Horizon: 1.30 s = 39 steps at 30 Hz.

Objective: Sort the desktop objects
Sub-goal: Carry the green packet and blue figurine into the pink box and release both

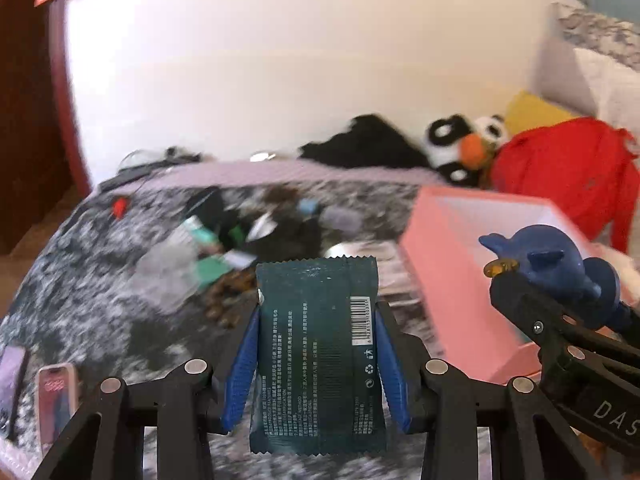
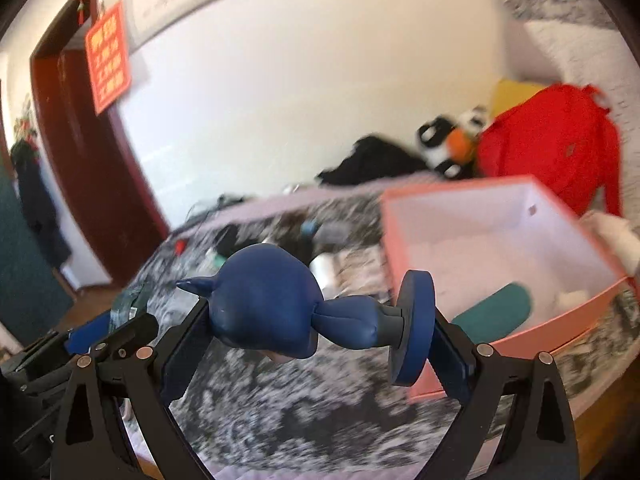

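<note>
My left gripper (image 1: 316, 344) is shut on a dark green sachet (image 1: 318, 352) with white print and a barcode, held upright above the grey-patterned cloth. My right gripper (image 2: 316, 328) is shut on a dark blue figurine (image 2: 276, 308) lying sideways, its round base (image 2: 414, 328) against the right finger. The figurine also shows at the right of the left wrist view (image 1: 548, 264). The open pink box (image 2: 500, 236) stands to the right, with a teal object (image 2: 496, 312) inside. The left gripper with the sachet shows at lower left in the right wrist view (image 2: 120, 316).
Several small items lie in a blurred pile (image 1: 240, 236) at mid cloth. Two phones (image 1: 56, 396) lie at the near left edge. A red bag (image 1: 568, 172), a panda toy (image 1: 464, 144) and black cloth (image 1: 364, 144) sit at the back by the white wall.
</note>
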### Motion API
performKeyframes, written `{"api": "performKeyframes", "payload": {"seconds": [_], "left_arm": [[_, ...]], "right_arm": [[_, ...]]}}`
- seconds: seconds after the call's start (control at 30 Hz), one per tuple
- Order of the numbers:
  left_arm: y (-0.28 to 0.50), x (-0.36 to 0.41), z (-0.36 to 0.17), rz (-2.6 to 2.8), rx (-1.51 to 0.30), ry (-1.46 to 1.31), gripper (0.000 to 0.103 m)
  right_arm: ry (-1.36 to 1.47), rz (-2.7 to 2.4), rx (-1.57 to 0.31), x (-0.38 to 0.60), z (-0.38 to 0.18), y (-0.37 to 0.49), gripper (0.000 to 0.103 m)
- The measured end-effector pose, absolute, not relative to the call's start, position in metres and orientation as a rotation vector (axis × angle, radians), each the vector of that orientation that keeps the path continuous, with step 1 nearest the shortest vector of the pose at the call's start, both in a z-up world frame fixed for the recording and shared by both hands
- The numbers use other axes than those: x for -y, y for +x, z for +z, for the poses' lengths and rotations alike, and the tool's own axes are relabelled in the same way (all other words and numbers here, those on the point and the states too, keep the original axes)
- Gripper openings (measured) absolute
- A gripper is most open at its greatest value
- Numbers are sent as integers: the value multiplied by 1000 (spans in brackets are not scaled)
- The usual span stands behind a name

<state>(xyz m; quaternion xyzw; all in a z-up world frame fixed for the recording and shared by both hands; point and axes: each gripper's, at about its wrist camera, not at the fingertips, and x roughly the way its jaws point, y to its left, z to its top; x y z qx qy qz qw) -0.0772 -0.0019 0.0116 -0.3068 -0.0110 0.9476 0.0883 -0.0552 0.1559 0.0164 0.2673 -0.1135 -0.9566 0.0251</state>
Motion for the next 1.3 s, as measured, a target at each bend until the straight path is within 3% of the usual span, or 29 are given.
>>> {"api": "performKeyframes", "payload": {"seconds": [0.4,0.53,0.7,0.77,0.83,0.9,1.07,1.2,1.3], "left_arm": [[-115,-145,35,2577,31,-814,47],[-139,-195,15,2510,-13,-866,47],[-185,-231,-24,2425,-28,-1032,48],[-196,-236,-38,2402,-54,-1100,58],[-205,-239,-51,2399,-94,-1155,75],[-206,-230,-52,2422,-66,-1142,84],[-203,-206,-34,2467,-14,-1097,85],[-197,-178,-22,2512,10,-1071,87],[-192,-152,-21,2556,-2,-1068,88]], "right_arm": [[653,-3306,523,-296,44,-39,98],[727,-3392,608,-345,35,-49,98],[1010,-3332,734,-396,-4,-96,98],[1123,-3286,798,-408,-24,-113,98],[1290,-3249,846,-416,-43,-129,99],[1338,-3263,813,-414,-50,-135,98],[1120,-3471,561,-394,-27,-123,100],[1049,-3440,629,-379,-22,-119,100],[997,-3404,581,-354,-16,-121,100]]}}
